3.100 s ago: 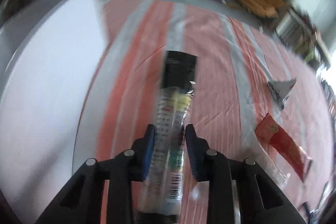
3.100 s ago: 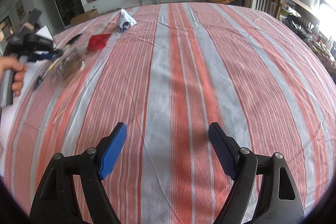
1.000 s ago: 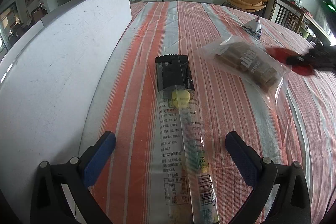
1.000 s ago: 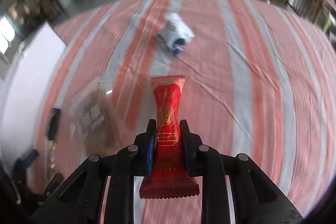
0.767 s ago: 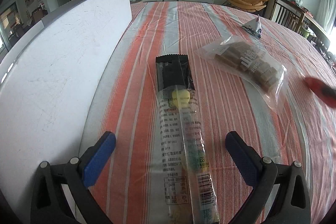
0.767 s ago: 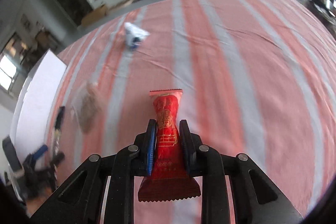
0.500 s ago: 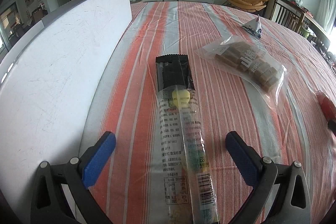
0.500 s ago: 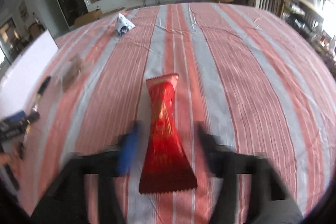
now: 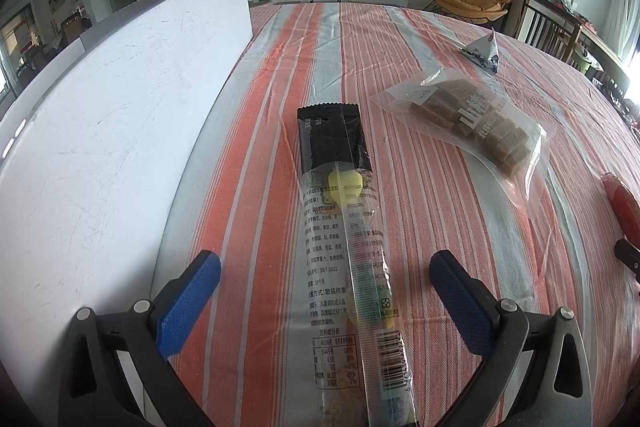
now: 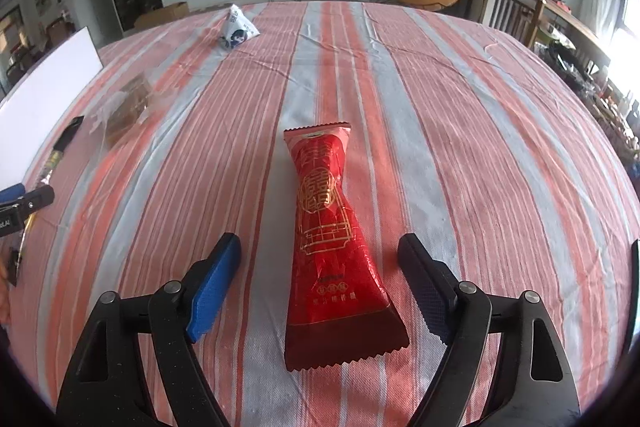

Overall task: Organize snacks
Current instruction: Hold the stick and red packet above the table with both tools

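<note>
My left gripper [image 9: 325, 265] is open, its fingers either side of a long clear and black snack packet [image 9: 344, 251] lying flat on the striped cloth. A clear bag of brown cubes [image 9: 472, 123] lies to its right. My right gripper [image 10: 319, 245] is open around a red snack packet [image 10: 332, 239] that lies flat on the cloth. The red packet also shows at the right edge of the left wrist view [image 9: 622, 205]. A white and blue pyramid packet [image 10: 237, 27] sits far back left; it also shows in the left wrist view [image 9: 484, 53].
A white board [image 9: 100, 131] lies along the left side of the table. The striped tablecloth [image 10: 460, 107] covers the table. Chairs [image 10: 516, 11] stand at the table's far right edge.
My right gripper carried the red packet to the right, set it on the cloth and opened. The left gripper stayed open and still over the long packet.
</note>
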Demonstrator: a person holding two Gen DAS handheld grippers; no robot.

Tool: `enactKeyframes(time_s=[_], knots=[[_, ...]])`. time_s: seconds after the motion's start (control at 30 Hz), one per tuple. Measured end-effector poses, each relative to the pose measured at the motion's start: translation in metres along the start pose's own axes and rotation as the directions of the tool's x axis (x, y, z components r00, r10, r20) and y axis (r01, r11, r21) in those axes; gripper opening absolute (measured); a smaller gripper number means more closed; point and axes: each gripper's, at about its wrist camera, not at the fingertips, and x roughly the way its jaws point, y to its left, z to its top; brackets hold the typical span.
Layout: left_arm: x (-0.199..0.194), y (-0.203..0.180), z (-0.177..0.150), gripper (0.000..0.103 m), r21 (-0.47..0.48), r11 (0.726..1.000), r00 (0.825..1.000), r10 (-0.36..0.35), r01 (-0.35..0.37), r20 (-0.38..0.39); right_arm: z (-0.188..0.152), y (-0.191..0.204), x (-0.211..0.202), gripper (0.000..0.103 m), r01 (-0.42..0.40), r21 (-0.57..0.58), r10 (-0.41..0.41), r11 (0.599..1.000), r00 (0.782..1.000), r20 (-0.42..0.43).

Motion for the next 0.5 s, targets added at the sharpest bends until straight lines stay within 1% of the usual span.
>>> enactKeyframes(time_s=[0.5], knots=[[-0.0001,-0.0002,-0.0006,0.103,0.000,1.000,1.000,0.001,-0.001,0.001,0.0002,0.0004,0.0001,0.083,0.001,-0.001,-0.001,1.000,1.000,0.000]])
